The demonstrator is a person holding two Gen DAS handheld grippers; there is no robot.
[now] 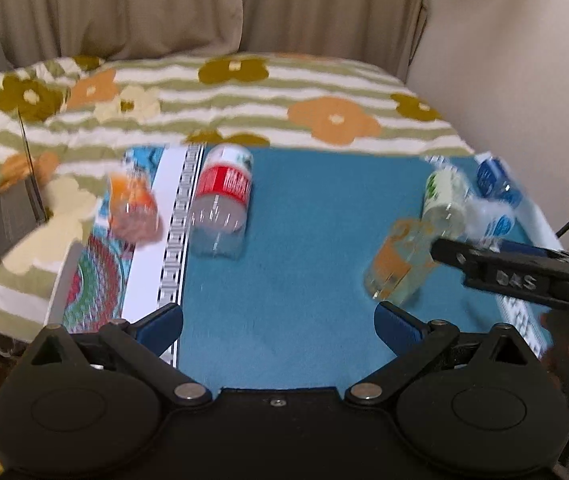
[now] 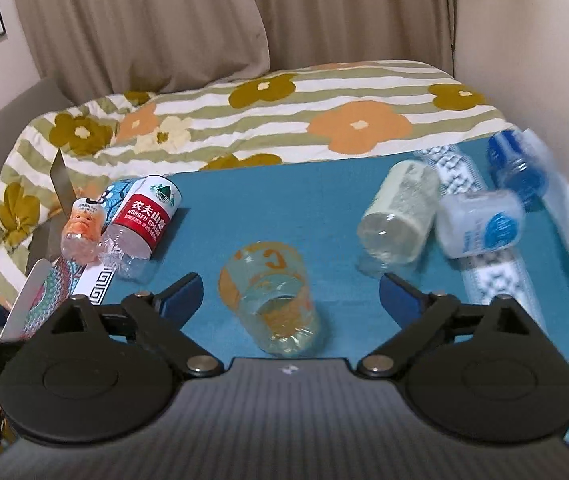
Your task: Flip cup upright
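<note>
Cup [image 2: 270,306]: clear glass with orange print, lying on its side on the blue desk mat [image 2: 296,208], base toward the right camera, sitting between the right claw [image 2: 290,298] fingers but not touching either one. Right claw spread wide, nothing gripped. Left claw [image 1: 278,322] also wide and empty over bare mat, well left of the cup. In the left view the cup [image 1: 398,264] is blurred, with the right claw's black tip just right of it. Left of the cup: red-label water bottle [image 2: 142,224] on its side, small orange bottle [image 2: 82,226] touching it on its far side. Right of the cup: pale-label bottle [image 2: 400,218], white-blue bottle [image 2: 482,224] and dark blue bottle [image 2: 518,170], all lying down and bunched close together. Floral striped blanket [image 2: 324,120] behind the mat.
</note>
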